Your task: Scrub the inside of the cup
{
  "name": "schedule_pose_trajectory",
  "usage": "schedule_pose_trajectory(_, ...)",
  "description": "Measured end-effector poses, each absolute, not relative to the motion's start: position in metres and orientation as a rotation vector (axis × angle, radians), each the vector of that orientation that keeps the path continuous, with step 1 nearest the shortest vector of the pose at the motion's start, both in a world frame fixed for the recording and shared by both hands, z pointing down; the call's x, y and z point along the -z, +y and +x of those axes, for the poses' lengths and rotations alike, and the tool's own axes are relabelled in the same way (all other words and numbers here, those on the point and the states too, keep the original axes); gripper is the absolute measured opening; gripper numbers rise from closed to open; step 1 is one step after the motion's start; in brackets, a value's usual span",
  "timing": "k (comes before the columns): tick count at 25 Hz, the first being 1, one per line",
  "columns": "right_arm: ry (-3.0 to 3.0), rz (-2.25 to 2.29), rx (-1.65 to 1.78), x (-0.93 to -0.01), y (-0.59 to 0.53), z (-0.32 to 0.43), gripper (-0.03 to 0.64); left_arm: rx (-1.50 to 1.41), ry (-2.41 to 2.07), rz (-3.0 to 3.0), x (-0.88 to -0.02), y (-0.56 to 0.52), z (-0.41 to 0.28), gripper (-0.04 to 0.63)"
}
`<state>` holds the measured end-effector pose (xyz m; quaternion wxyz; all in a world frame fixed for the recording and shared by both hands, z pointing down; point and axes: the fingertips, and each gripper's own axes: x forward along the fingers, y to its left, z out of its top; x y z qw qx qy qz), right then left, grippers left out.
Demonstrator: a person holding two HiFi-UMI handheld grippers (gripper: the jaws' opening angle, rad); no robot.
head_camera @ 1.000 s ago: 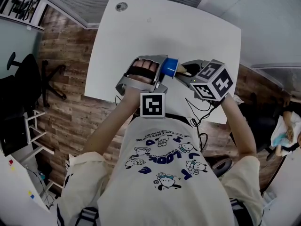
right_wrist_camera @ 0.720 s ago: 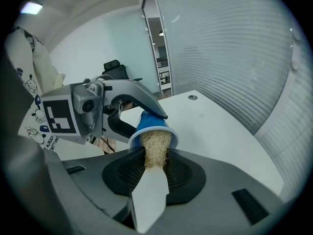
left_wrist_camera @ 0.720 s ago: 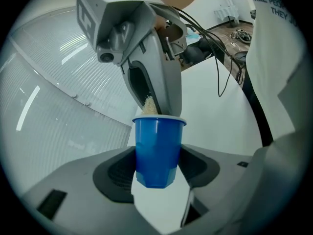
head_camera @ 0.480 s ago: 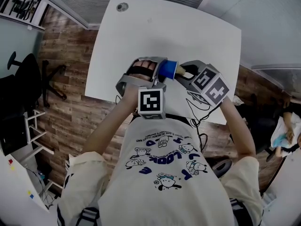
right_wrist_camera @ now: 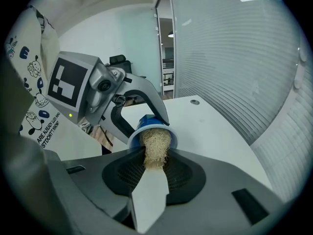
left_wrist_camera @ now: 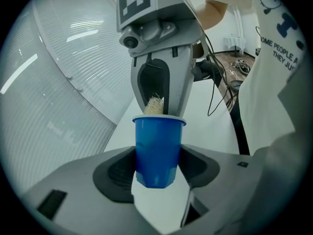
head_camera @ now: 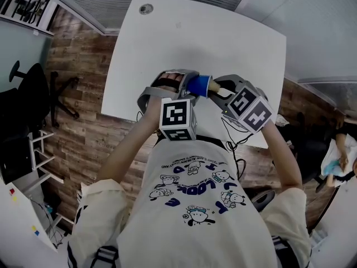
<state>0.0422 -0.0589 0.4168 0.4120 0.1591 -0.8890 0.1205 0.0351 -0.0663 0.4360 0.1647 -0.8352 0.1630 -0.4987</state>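
A small blue cup [head_camera: 198,85] is held above the near edge of the white table [head_camera: 167,38]. My left gripper [head_camera: 187,90] is shut on the cup's sides [left_wrist_camera: 157,148], with its mouth turned toward the right gripper. My right gripper [head_camera: 221,88] is shut on a beige bristle brush [right_wrist_camera: 155,148]. The bristles reach into the cup's mouth [right_wrist_camera: 146,125]. In the left gripper view the bristle tip [left_wrist_camera: 155,105] shows just over the rim, in front of the right gripper's body [left_wrist_camera: 161,58]. The inside of the cup is hidden.
The table has a round grommet [head_camera: 146,8] at its far left corner. Cables [head_camera: 234,133] hang over the near edge by my right arm. Wooden floor surrounds the table, with a dark chair [head_camera: 28,88] at the left and another person [head_camera: 340,155] at the far right.
Both grippers have rolled about their own lines, so their marker cubes show turned faces. The cup and brush have stayed together in about the same place.
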Motion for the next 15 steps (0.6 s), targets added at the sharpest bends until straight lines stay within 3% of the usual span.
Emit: schedule_pose_trajectory(15, -2.199, 0.253, -0.04, -0.418, -0.035, 0.038, 0.112, 1.459, 0.31, -2.715, -0.442, -0.038, 0.036, 0.291)
